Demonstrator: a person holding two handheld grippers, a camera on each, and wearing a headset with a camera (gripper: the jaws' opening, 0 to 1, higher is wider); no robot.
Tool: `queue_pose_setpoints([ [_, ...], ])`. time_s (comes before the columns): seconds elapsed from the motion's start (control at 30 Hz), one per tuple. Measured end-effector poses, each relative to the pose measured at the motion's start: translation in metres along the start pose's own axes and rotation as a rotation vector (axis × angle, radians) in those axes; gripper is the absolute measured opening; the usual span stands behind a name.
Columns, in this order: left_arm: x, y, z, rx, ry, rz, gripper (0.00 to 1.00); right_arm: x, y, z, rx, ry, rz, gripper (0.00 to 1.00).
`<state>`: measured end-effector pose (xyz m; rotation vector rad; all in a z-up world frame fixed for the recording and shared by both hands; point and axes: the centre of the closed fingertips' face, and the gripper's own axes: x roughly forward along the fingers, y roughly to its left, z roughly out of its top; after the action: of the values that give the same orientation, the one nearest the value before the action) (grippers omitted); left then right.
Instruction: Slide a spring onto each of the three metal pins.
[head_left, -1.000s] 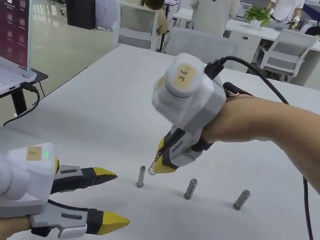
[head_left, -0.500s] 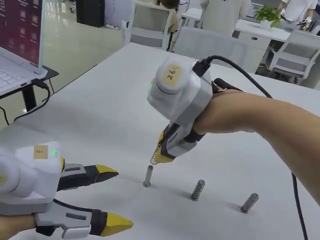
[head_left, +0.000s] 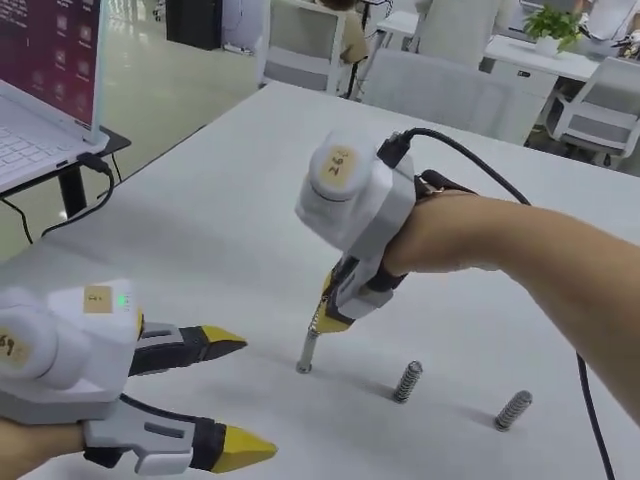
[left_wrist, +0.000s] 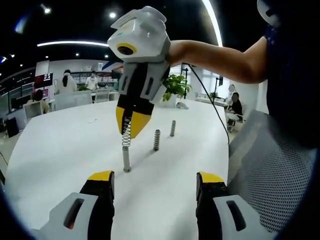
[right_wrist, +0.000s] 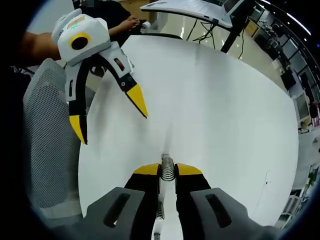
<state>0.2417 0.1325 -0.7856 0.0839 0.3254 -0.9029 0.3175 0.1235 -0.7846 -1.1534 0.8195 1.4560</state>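
Right tool (head_left: 325, 323) pinches the thin silvery coil spring (left_wrist: 126, 135), surely light and bendy, by its top over the bare metal pin (head_left: 306, 352); left tool (head_left: 255, 397) gapes empty.

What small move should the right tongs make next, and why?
Probably lower the right tongs straight down. They are shut on a spring whose lower end meets the top of the bare pin, so it looks lined up to slide on. The other two springs already sit on pins.
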Motion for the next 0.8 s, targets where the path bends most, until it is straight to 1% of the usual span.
queue_pose_setpoints([
  [0.23, -0.002, 0.001, -0.002, -0.004, 0.003, 0.001, 0.61, 0.005, -0.001, 0.001, -0.001, 0.004, 0.006, 0.09],
  [0.5, -0.005, 0.001, -0.004, -0.005, 0.005, 0.002, 0.59, 0.013, -0.002, -0.002, 0.005, 0.025, 0.018, 0.09],
  [0.8, -0.006, 0.001, -0.004, -0.005, 0.007, 0.001, 0.58, 0.028, 0.0, -0.006, 0.009, 0.058, 0.036, 0.09],
])
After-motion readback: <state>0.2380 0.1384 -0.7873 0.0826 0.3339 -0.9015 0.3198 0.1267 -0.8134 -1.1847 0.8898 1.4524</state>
